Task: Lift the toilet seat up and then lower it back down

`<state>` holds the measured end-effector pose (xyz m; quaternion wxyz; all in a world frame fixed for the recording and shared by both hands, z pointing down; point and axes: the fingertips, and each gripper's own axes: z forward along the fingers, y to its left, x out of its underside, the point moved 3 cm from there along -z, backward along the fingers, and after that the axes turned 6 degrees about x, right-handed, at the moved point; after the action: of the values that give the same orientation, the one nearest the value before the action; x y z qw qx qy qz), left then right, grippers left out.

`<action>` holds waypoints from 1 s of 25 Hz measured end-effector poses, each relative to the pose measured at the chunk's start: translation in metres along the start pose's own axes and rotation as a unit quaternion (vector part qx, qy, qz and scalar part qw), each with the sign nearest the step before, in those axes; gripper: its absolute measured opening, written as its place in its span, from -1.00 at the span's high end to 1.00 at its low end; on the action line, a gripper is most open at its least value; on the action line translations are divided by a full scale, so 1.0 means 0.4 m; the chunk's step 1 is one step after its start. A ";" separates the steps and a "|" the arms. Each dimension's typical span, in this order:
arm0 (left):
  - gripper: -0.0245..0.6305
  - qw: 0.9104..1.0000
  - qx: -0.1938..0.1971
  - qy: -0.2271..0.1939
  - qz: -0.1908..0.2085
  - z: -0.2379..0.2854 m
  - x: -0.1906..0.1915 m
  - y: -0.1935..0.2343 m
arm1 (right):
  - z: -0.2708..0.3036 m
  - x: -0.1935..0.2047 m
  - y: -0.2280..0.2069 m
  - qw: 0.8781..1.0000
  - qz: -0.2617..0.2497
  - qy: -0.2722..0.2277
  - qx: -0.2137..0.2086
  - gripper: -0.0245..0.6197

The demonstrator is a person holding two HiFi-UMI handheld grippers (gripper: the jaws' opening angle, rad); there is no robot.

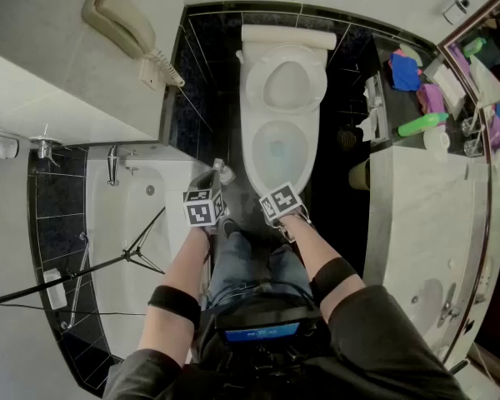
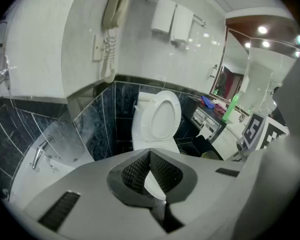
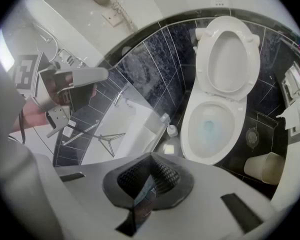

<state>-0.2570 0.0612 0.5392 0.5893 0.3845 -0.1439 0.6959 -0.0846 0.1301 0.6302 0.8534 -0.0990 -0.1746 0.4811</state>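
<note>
Your left gripper has its jaws pressed together with nothing between them; through the narrow slit where the ribbed pads meet, only the white of the toilet bowl beyond shows. Your right gripper is the same, pads closed on each other and pinching nothing. The toilet seat stands raised, tipped back against the cistern, and the bowl below it lies open with water in it. In the left gripper view the seat stands upright straight ahead, above the jaw tips and well apart from them. In the right gripper view the seat sits up and to the right of the jaws, with the open bowl nearer but also clear of the pads. From the head view you hold both grippers side by side just in front of the bowl's front rim, the left one toward the bathtub and the right one in line with the bowl's near edge; neither touches the seat. A small bottle stands on the tub corner beside the bowl, a wall telephone hangs above the tub, and a waste bin sits on the dark floor on the bowl's other side.
</note>
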 end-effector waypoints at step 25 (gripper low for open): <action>0.91 0.986 0.010 -0.133 0.103 -0.279 -0.115 -0.405 | -0.690 0.227 -0.319 0.900 0.076 -0.392 0.174 0.91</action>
<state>-0.1464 0.1443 0.3918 0.4865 0.4622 -0.2528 0.6970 0.1673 0.1415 0.4379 0.6802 0.2347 -0.4009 0.5669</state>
